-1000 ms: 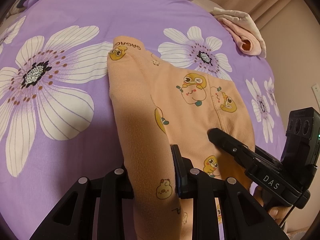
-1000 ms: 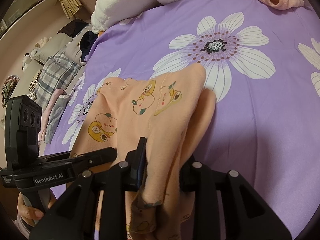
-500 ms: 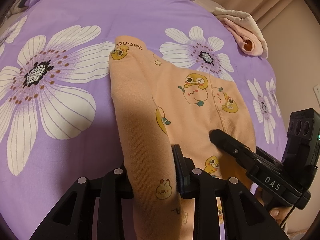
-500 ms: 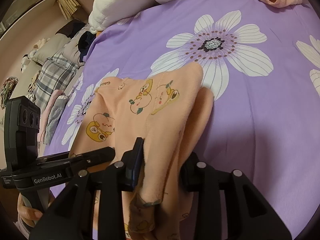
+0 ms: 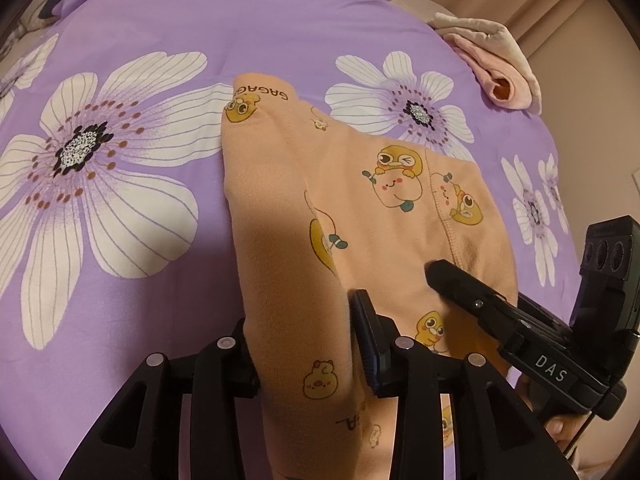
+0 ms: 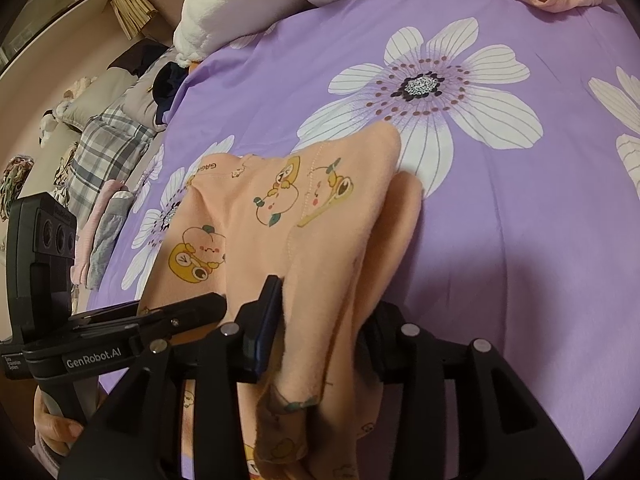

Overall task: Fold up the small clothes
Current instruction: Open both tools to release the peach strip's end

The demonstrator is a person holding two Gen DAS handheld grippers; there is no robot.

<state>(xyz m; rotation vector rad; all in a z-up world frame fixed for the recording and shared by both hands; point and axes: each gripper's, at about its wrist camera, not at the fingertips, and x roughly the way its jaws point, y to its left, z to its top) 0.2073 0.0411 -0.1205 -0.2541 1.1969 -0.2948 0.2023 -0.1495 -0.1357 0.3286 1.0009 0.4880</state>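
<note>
The peach cotton garment with cartoon prints (image 5: pixel 360 216) lies on the purple flower-print bedsheet (image 5: pixel 120 288), its near edge raised. The left gripper (image 5: pixel 308 344) and right gripper (image 6: pixel 320 332) each have fabric between their jaws, which are opening. The step in hand appears to be releasing a fold. The next move calls for withdrawing both grippers clear of the garment without dragging it.

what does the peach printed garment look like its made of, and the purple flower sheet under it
Peach garment: soft knit, probably cotton jersey; matte, fuzzy edges, stitched seam. Purple sheet: thin smooth woven fabric, perhaps cotton or polyester; flat printed flowers, faint sheen.
</note>
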